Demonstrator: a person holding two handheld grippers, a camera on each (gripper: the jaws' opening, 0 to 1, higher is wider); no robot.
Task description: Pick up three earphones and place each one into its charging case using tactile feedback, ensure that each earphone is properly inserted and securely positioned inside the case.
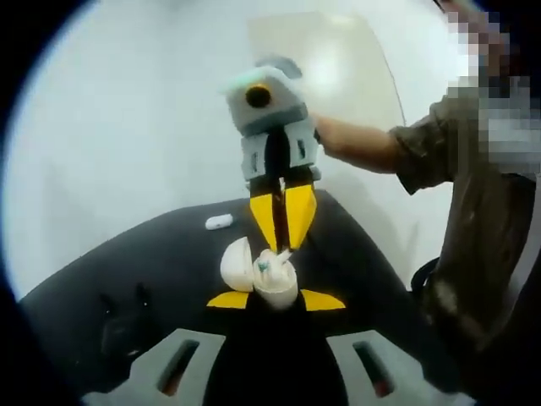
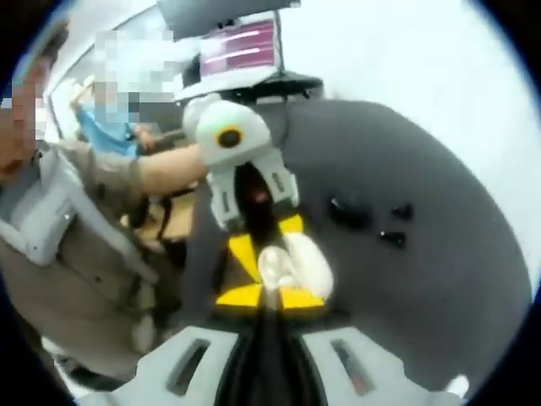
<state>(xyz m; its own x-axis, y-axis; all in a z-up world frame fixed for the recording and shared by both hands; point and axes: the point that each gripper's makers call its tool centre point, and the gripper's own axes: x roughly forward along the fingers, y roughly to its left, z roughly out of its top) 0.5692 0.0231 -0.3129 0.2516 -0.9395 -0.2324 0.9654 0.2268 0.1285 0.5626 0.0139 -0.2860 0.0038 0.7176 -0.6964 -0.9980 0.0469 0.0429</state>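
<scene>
My left gripper (image 1: 275, 300) is shut on a white charging case (image 1: 277, 289), its yellow tips on either side of the case and the lid (image 1: 236, 264) hinged open to the left. My right gripper (image 1: 281, 247) comes down from above with its yellow fingers (image 1: 297, 211) nearly together, pinching a small white earphone (image 1: 269, 264) at the case's mouth. In the right gripper view the right gripper (image 2: 270, 296) points at the open case (image 2: 308, 264), which the left gripper (image 2: 269, 254) holds facing it. Another white earphone (image 1: 219, 222) lies on the black table (image 1: 127, 262) behind the case.
A black case (image 1: 122, 326) lies on the table at the left; it appears as the black case (image 2: 348, 210) with small black pieces (image 2: 391, 238) beside it. A person's sleeve (image 1: 439, 135) is at the right. A monitor (image 2: 245, 46) stands beyond the table edge.
</scene>
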